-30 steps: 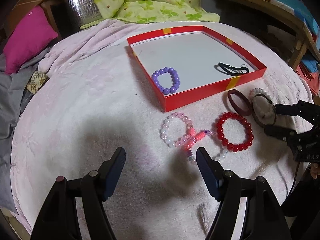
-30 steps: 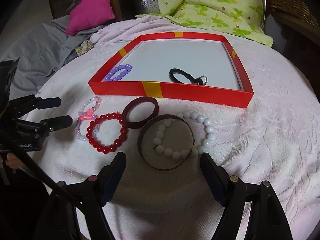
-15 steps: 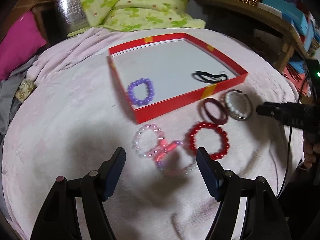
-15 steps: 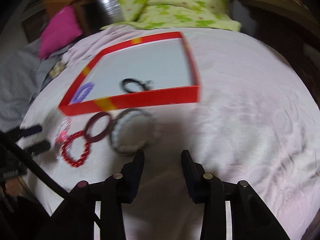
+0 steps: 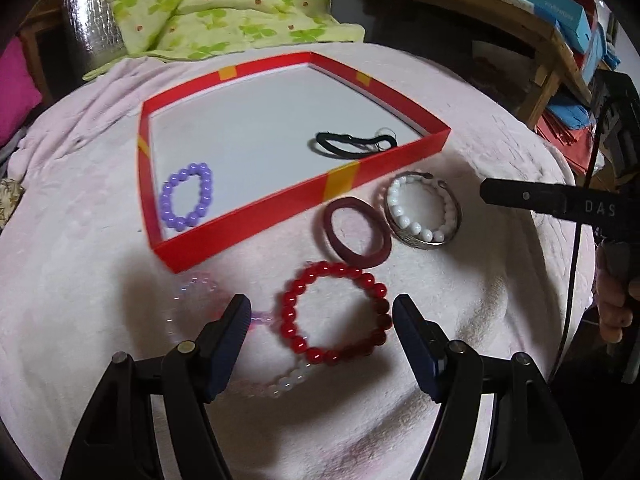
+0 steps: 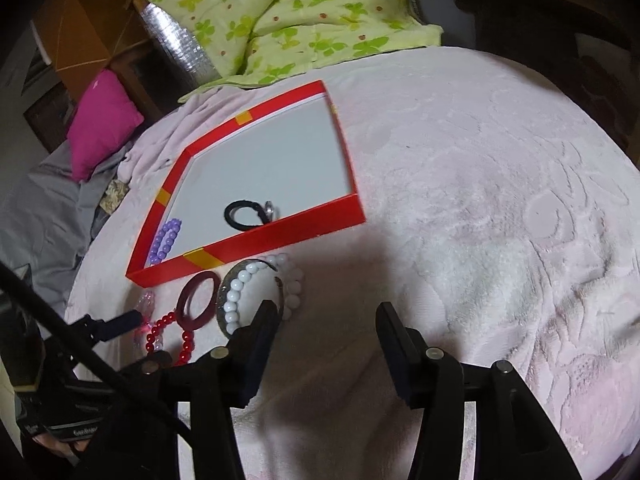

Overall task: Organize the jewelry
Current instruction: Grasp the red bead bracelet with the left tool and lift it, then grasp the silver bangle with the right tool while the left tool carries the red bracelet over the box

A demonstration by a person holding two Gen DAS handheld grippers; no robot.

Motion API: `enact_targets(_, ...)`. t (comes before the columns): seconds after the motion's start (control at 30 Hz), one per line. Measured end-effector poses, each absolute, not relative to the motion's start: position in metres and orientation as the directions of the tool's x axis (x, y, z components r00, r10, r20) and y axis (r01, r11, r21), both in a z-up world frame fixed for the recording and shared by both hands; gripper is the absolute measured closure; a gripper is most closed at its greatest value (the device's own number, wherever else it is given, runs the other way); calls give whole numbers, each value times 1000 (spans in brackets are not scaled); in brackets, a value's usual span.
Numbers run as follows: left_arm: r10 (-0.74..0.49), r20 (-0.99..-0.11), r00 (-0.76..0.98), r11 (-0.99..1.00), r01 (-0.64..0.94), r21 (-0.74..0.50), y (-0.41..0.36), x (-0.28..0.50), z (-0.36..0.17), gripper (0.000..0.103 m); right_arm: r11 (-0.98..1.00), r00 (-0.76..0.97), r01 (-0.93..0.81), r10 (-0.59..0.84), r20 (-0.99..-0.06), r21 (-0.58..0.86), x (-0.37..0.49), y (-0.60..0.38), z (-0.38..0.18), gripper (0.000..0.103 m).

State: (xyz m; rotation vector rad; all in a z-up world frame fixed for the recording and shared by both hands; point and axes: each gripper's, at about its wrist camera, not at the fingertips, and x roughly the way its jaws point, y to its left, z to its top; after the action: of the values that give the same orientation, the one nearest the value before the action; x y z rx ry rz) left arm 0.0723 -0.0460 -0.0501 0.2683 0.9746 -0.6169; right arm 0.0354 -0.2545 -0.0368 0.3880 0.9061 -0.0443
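A red-walled tray (image 5: 256, 216) (image 6: 280, 236) on the pink blanket holds a purple bead bracelet (image 5: 186, 197) (image 6: 165, 240) and a black hair tie (image 5: 352, 145) (image 6: 250, 213). In front of it lie a red bead bracelet (image 5: 334, 314) (image 6: 186, 338), a maroon bangle (image 5: 357, 232) (image 6: 199, 299), a white bead bracelet inside a silver bangle (image 5: 422, 210) (image 6: 256, 292) and pale pink beads (image 5: 192, 296). My left gripper (image 5: 322, 340) is open, its fingers on either side of the red bracelet. My right gripper (image 6: 328, 344) is open and empty, right of the white beads.
A green floral quilt (image 5: 216, 4) and a magenta cushion (image 6: 102, 120) lie behind the tray. Wooden shelving with a basket and boxes (image 5: 560, 20) stands at the right. The pink blanket (image 6: 500, 200) spreads wide to the right of the tray.
My left gripper moved forward and right until its fingers straddle the red bracelet. My right gripper swung right, away from the bangles, narrowed, then opened wider again.
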Motion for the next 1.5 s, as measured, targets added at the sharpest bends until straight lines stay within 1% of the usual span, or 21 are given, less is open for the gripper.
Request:
enact_targets(0.13,-359,-836,415,798,601,-44,-54,72,-55,27,910,614,234,134,-778,342,34,-265,-41,48)
enact_targets(0.27,-318,-830,457,788,615,36,-60,68,-61,27,908,621,224,145,-770,353,33,-263,-40,48)
enact_targets(0.3,-330,-827,456,787,616,26,-59,68,-61,35,911,625,212,152,-766,354,33,-260,-39,48)
enact_targets(0.33,-342,-824,452,786,618,13,-57,68,-60,45,913,628,200,159,-762,356,34,-257,-37,48)
enact_targets(0.37,-350,-830,434,787,617,-9,-54,71,-61,63,915,629,189,166,-759,357,35,-254,-37,48)
enact_targets(0.4,-361,-828,429,794,607,-32,-51,73,-60,66,918,629,178,171,-758,355,38,-249,-36,48)
enact_targets(0.43,-370,-825,426,801,597,-51,-48,75,-59,81,920,628,171,175,-759,353,40,-245,-36,47)
enact_targets(0.47,-374,-825,424,806,589,-63,-44,77,-57,93,924,624,160,178,-761,348,43,-240,-37,46)
enact_targets(0.53,-375,-822,428,819,568,-77,-39,81,-56,93,931,617,146,180,-766,336,47,-230,-37,35)
enact_targets(0.63,-377,-812,447,830,552,-81,-32,82,-51,93,947,605,86,197,-771,309,52,-212,-37,32)
enact_targets(0.67,-381,-805,454,832,548,-85,-29,82,-49,93,957,598,57,194,-778,283,53,-204,-38,30)
enact_targets(0.7,-388,-799,460,834,543,-92,-26,83,-46,93,966,592,39,183,-785,254,54,-198,-39,26)
enact_targets(0.73,-394,-793,465,836,539,-99,-21,86,-44,93,977,586,22,158,-795,210,53,-192,-41,24)
enact_targets(0.8,-407,-781,474,842,527,-119,-12,87,-38,93,992,577,-3,106,-810,128,54,-181,-46,24)
enact_targets(0.9,-435,-761,482,843,516,-155,0,86,-29,93,999,573,-6,48,-818,54,57,-172,-52,24)
enact_targets(1.03,-451,-745,492,846,501,-182,13,87,-23,93,1000,592,6,-15,-806,-14,63,-170,-55,25)
enact_targets(1.07,-452,-743,494,848,497,-186,16,88,-22,93,1000,595,13,-24,-803,-21,63,-170,-56,27)
enact_targets(1.1,-455,-740,496,849,492,-192,20,88,-20,93,1000,599,21,-27,-800,-18,63,-172,-56,36)
enact_targets(1.13,-458,-736,499,850,489,-198,23,89,-19,93,1000,602,24,-26,-798,-15,64,-172,-55,40)
enact_targets(1.5,-497,-686,532,849,460,-258,43,89,-4,93,997,641,35,26,-767,63,49,-195,-39,41)
